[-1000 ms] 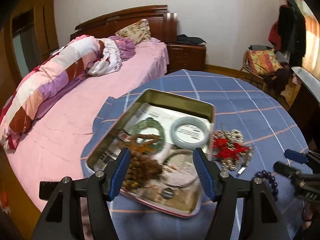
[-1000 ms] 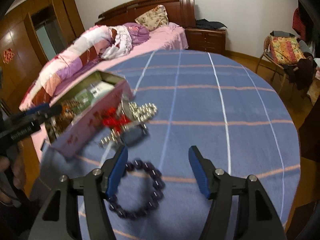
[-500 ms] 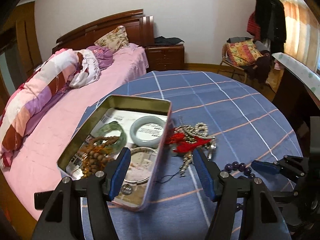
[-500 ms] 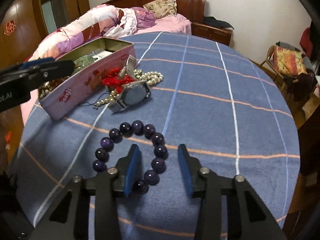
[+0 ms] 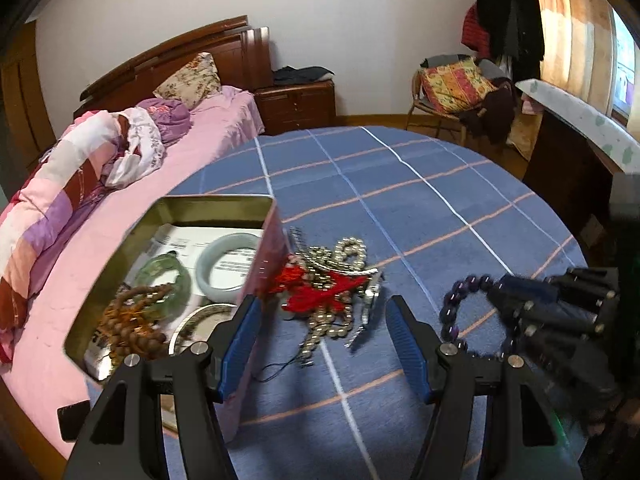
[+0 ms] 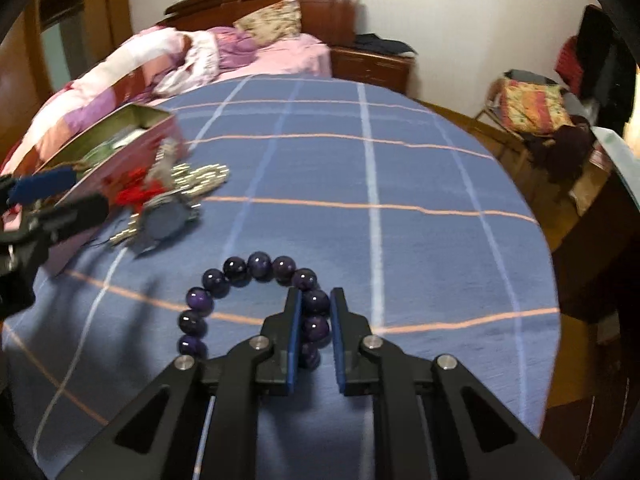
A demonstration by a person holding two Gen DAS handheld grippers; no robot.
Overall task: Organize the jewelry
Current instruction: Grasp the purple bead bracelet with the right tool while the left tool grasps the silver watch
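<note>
The right gripper [image 6: 315, 314], its jaws just drawn in, pinches one side of the purple bead bracelet [image 6: 256, 268] lying on the blue checked tablecloth [image 6: 400, 168], while the left gripper [image 5: 322, 344] hangs wide and empty above the tangled pearl-and-red jewelry pile [image 5: 332, 288] just beside the open tin [image 5: 216, 202]

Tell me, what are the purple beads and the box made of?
The purple bead bracelet looks like polished stone or glass: dark, round beads with bright glints. The box looks like thin metal, a tin: shiny gold-coloured inside walls, pink printed outside. I can't be sure of either from looks alone.
</note>
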